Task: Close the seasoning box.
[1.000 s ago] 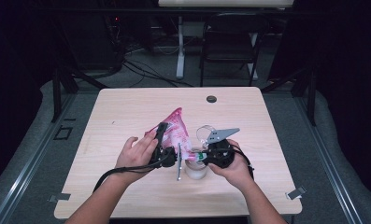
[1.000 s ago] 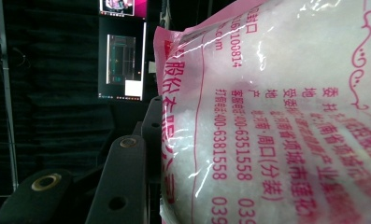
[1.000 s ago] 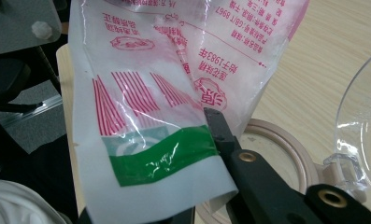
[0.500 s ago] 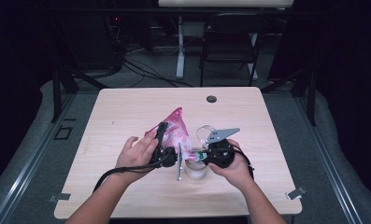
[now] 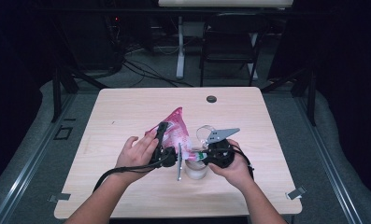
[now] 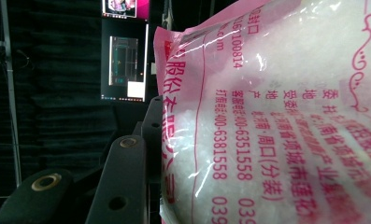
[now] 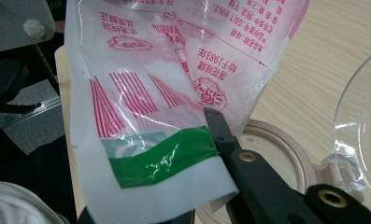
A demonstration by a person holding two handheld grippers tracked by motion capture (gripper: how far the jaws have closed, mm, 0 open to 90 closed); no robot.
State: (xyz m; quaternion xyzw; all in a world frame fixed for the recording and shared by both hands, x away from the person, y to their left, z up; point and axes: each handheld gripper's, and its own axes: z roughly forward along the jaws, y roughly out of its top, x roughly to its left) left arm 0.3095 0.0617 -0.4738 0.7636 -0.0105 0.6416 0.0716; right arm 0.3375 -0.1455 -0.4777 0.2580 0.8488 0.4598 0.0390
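A pink and clear bag (image 5: 177, 129) of white grains is held tilted above a round open jar (image 5: 196, 171) near the table's front. My left gripper (image 5: 162, 139) is shut on the bag's side; in the left gripper view one black finger (image 6: 127, 177) presses against the bag (image 6: 286, 116). My right gripper (image 5: 200, 157) is shut on the bag's lower end. In the right gripper view its finger (image 7: 248, 168) pinches the plastic beside a green band (image 7: 160, 156), just over the jar rim (image 7: 279, 140). The jar's clear lid (image 7: 360, 121) stands hinged open.
The wooden table (image 5: 127, 107) carries a small black round cap (image 5: 211, 99) near its far edge. A dark chair (image 5: 230, 46) and cables lie on the floor beyond. The left gripper's cable (image 5: 127, 170) trails toward the front edge.
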